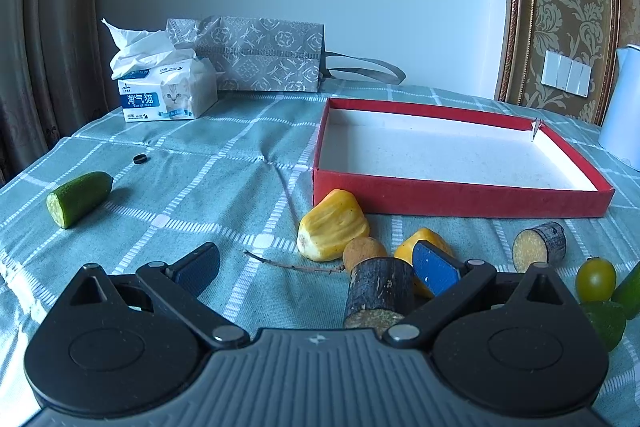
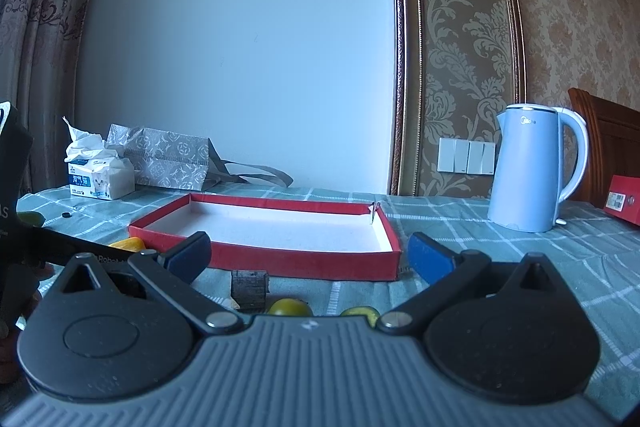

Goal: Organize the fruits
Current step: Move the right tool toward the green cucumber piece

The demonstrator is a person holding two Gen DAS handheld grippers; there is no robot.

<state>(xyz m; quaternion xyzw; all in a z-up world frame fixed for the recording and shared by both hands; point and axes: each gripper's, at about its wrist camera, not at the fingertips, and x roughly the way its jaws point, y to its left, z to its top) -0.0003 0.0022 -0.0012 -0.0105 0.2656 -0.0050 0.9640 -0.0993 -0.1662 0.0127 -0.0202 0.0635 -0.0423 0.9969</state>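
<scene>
Left hand-held gripper [image 1: 316,267] hovers low, blue pads spread wide, nothing between them. Right hand-held gripper [image 2: 308,255] likewise agape. Yellow jackfruit pod [image 1: 333,223], dark-barked sugarcane stub [image 1: 380,291], yellow-green cherry tomato [image 1: 595,279] lie clustered on the checked-cloth worktop [image 1: 200,187] just before the shallow red cardboard tray [image 1: 460,197]; cut cucumber end [image 1: 78,199] well apart, leftward.

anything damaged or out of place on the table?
Yes. The red box has a split far-right corner, with the walls parted. The cucumber piece lies alone far left of the other fruit. A small black ring sits loose on the tablecloth.
</scene>
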